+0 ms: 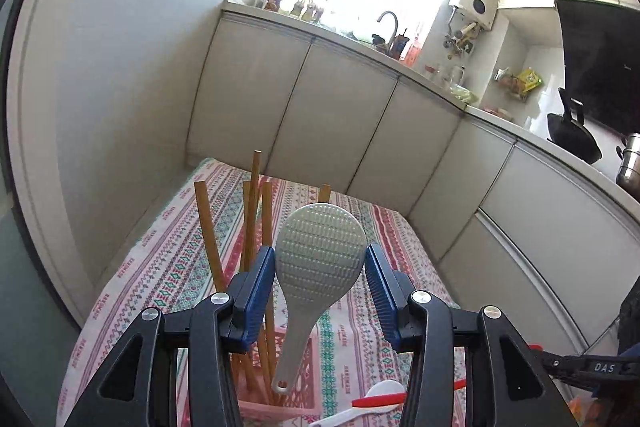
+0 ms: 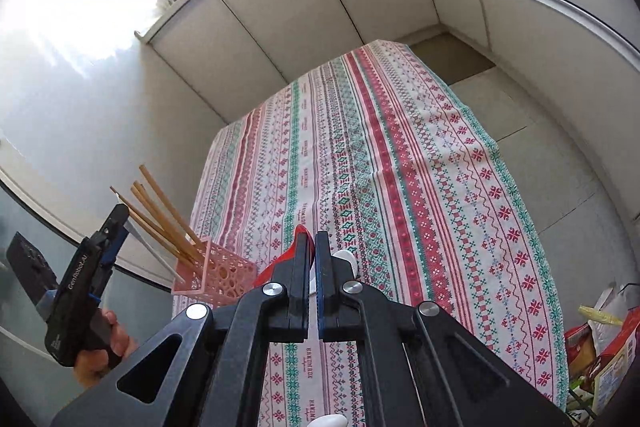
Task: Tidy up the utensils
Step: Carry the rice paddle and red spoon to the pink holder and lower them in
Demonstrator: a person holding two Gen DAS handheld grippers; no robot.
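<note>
My left gripper (image 1: 320, 267) is shut on the dimpled head of a grey rice paddle (image 1: 320, 251). The paddle's handle hangs down over a pink lattice basket (image 1: 276, 407). Several wooden chopsticks (image 1: 252, 211) lean in that basket. The right wrist view shows the basket (image 2: 224, 275) and chopsticks (image 2: 168, 219) at the table's left edge, and a hand (image 2: 100, 347) holding the left gripper (image 2: 114, 227) over them. My right gripper (image 2: 312, 239) is shut on a red spoon (image 2: 280, 263). A white spoon (image 2: 346, 259) shows just past its fingertips; whether it is held is unclear.
The table wears a red, green and white patterned cloth (image 2: 400, 167). White cabinets (image 1: 320, 107) and a counter with a sink tap (image 1: 390, 23) line the far side, with a black wok (image 1: 572, 135) to the right. Boxes and bags (image 2: 600, 339) sit by the table's right edge.
</note>
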